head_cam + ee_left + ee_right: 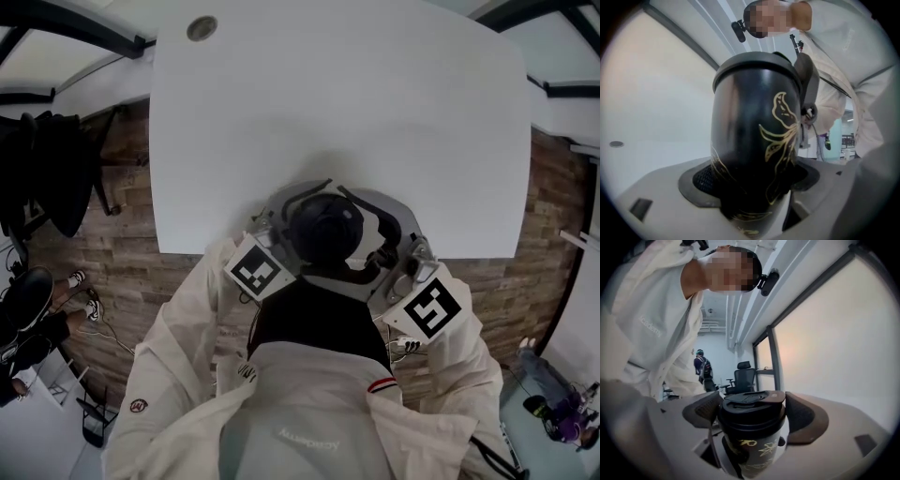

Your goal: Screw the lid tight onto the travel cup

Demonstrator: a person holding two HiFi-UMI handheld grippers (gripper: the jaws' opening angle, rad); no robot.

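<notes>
The black travel cup point(750, 140) with a gold flower drawing stands between the jaws of my left gripper point(752, 185), whose pads point(701, 180) press on its lower body. In the right gripper view the cup's black lid point(752, 406) sits on top of the cup. My right gripper point(754, 414) is closed round that lid, one pad point(808, 418) on each side. In the head view the lid point(326, 228) shows from above, just over the table's near edge, with both grippers meeting at it in front of the person's chest.
A white table point(375, 112) with a round cable hole point(202, 28) fills the far side. Brick-patterned floor point(122, 244) lies below. A dark chair with clothing point(47, 169) stands at the left. Another person and an office chair point(743, 376) are far behind.
</notes>
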